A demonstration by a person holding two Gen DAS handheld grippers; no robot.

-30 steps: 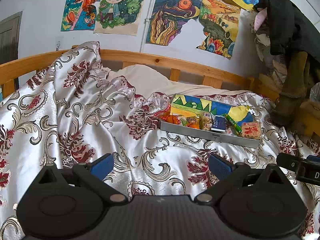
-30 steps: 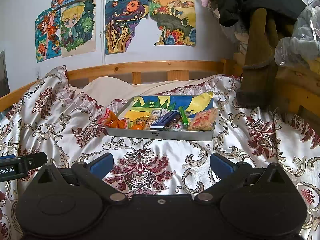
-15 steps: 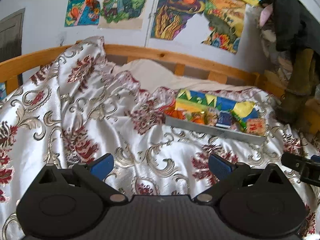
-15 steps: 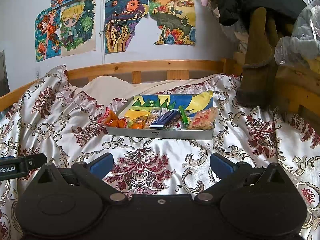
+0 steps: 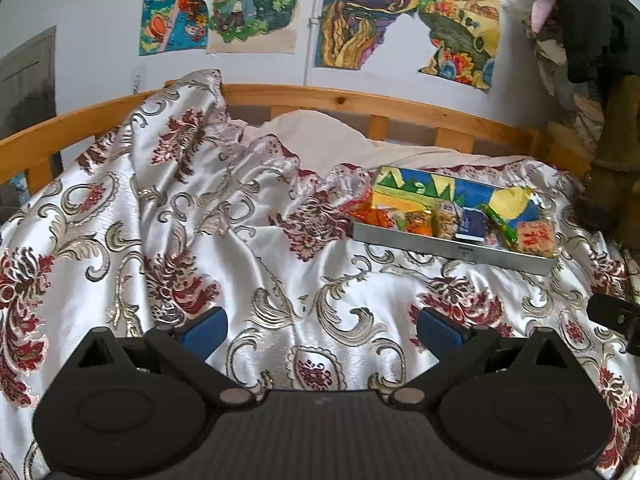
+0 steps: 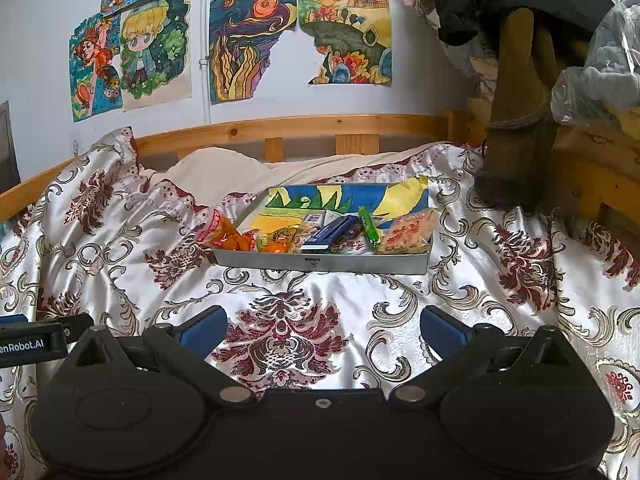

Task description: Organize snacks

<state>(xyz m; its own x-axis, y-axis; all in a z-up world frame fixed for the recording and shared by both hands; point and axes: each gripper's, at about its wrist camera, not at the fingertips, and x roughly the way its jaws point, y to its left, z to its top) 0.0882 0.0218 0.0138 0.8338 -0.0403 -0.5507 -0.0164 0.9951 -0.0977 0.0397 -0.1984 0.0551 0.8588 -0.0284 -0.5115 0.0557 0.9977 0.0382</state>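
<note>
Already the snacks (image 6: 328,234) lie in the tray (image 6: 324,263) at frame centre, while left gripper (image 5: 322,330) and right gripper (image 6: 324,330) hover spread and empty, so little seems left.

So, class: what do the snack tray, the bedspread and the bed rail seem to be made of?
Snack tray: probably metal, its flat grey wall has a dull sheen. Bedspread: satin-like fabric, glossy, creased, with woven-looking patterns. Bed rail: pale varnished wood, with visible knots.
</note>
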